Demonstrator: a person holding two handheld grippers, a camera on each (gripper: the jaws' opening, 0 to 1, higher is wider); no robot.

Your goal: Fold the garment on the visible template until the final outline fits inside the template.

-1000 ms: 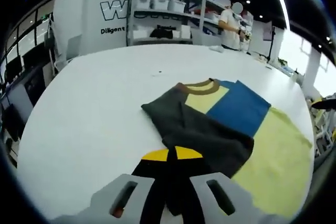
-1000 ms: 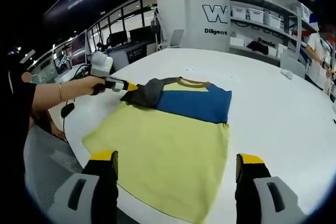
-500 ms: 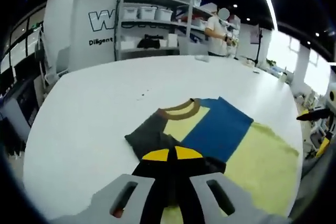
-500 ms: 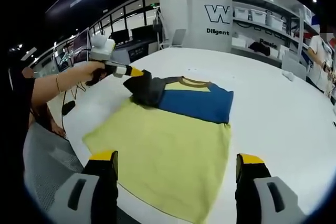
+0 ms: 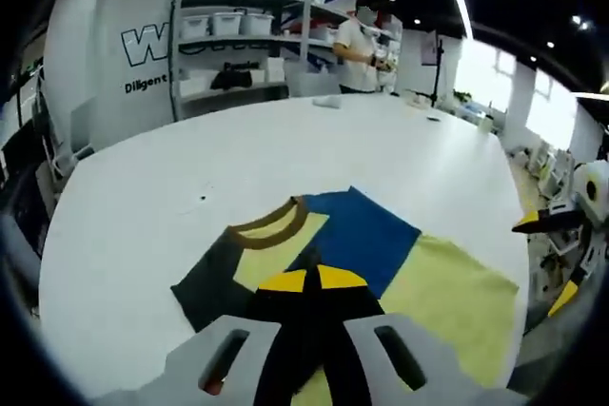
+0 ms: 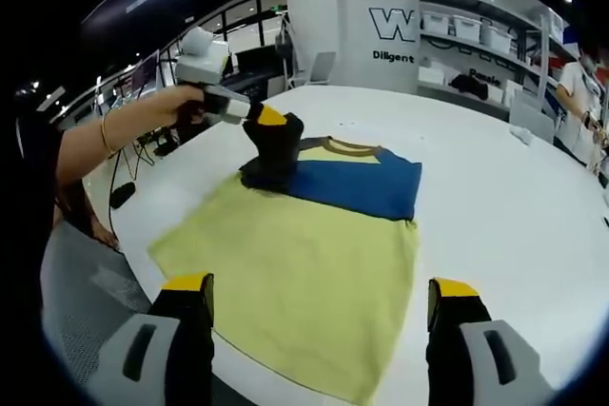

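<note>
A T-shirt lies on the white table (image 5: 133,187), with a brown collar (image 5: 273,223), a blue chest band (image 5: 360,233) and a pale yellow body (image 5: 447,297). My left gripper (image 5: 311,280) is shut on its dark grey sleeve (image 5: 211,278). In the right gripper view that sleeve (image 6: 276,149) hangs lifted above the shirt's left shoulder from the left gripper (image 6: 269,118), held by a person's hand (image 6: 166,106). The right gripper (image 6: 319,284) stands open over the yellow hem (image 6: 295,282), with nothing between its fingers. Its yellow tips (image 5: 529,223) show at the right of the left gripper view.
Shelving with white bins (image 5: 238,30) and a person (image 5: 360,45) stand beyond the table's far side. A small white object (image 5: 327,102) lies near the far edge. The table's near edge (image 6: 114,235) runs close to the shirt's left side, with a person's arm (image 6: 86,154) over it.
The left gripper has lifted the dark sleeve off the table and carried it inward, over the shirt's shoulder. The right gripper has stayed still and open.
</note>
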